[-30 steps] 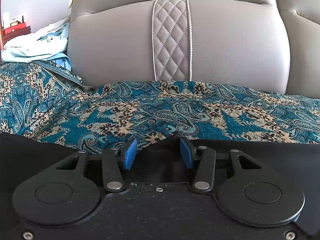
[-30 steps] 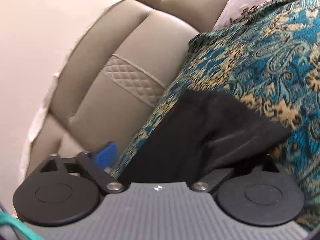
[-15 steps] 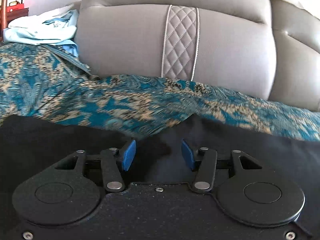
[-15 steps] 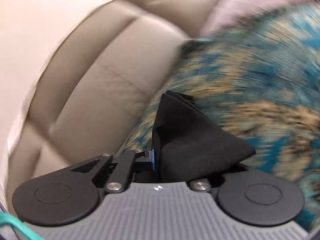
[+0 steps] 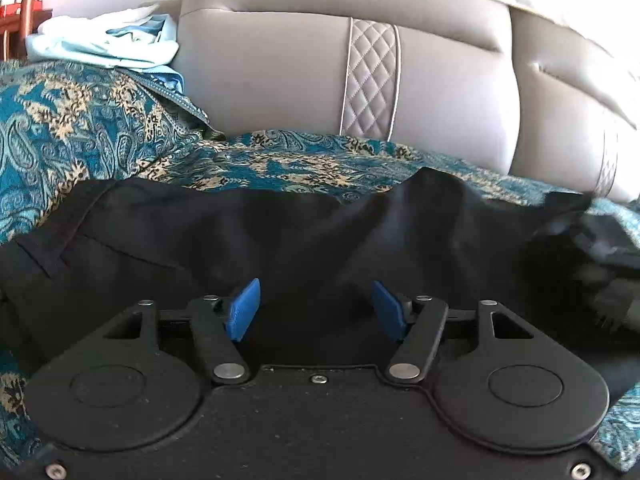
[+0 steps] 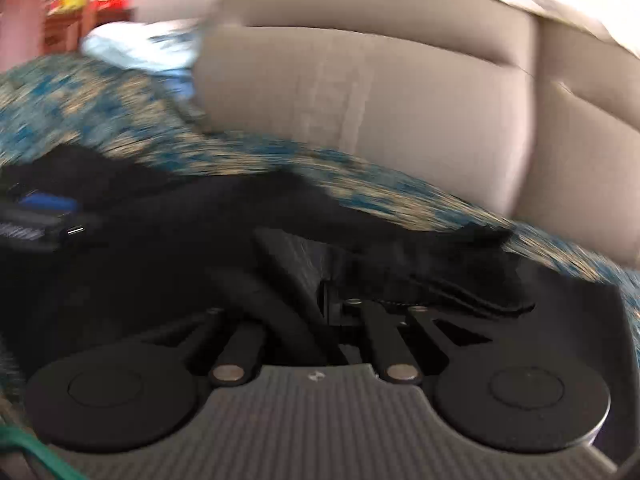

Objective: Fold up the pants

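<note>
The left gripper (image 5: pixel 316 310) hovers with its blue-padded fingers (image 5: pixel 243 309) spread wide over the black fabric pants (image 5: pixel 248 236). The right gripper (image 6: pixel 340 300) pinches a bunched edge of them. Beyond both lie the teal paisley bedspread (image 5: pixel 80 128) and grey padded headboard (image 5: pixel 280 76).

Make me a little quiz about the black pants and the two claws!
1. True or false: the left claw is wide open.
2. What colour are the pants?
3. The right claw is: A) open and free, B) shut on the pants, C) out of sight.

Key: 1 true. 2 black. 3 B.
</note>
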`<action>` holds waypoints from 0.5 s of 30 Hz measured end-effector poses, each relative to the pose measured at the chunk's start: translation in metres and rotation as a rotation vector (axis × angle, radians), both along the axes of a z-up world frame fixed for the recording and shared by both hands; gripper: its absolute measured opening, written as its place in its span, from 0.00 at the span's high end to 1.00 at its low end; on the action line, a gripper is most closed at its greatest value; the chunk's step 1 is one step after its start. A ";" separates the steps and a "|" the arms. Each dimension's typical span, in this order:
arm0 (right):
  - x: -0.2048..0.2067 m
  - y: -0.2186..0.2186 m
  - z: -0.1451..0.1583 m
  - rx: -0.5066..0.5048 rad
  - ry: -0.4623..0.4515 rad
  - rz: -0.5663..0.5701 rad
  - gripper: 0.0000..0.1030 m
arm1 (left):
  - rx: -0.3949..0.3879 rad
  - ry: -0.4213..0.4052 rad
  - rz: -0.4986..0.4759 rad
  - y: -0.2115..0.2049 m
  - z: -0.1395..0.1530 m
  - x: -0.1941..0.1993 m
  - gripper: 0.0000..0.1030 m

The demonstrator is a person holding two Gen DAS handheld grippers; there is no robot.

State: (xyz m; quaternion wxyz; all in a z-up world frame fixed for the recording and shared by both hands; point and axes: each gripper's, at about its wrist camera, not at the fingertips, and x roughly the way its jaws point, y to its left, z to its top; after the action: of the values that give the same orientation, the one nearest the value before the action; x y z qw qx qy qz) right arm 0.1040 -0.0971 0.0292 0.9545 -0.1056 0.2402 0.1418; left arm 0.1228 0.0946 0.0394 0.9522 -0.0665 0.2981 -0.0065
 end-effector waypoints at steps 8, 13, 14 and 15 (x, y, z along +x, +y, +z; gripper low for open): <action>-0.042 0.059 0.000 -0.175 -0.062 0.149 0.58 | -0.156 -0.088 0.016 0.025 0.027 -0.008 0.36; -0.059 0.053 0.009 -0.109 -0.013 0.192 0.02 | -0.196 -0.097 0.008 0.028 0.031 -0.012 0.36; -0.063 0.052 0.009 -0.085 0.005 0.221 0.00 | -0.194 -0.100 0.001 0.026 0.031 -0.014 0.35; -0.069 0.051 0.009 -0.069 0.016 0.245 0.00 | -0.188 -0.103 -0.011 0.024 0.032 -0.016 0.35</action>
State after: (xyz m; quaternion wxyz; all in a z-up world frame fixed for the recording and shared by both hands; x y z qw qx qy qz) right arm 0.0353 -0.0464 0.0385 0.9239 -0.1656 0.2376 0.2499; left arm 0.1066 0.1185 0.0714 0.9558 -0.1536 0.2470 -0.0430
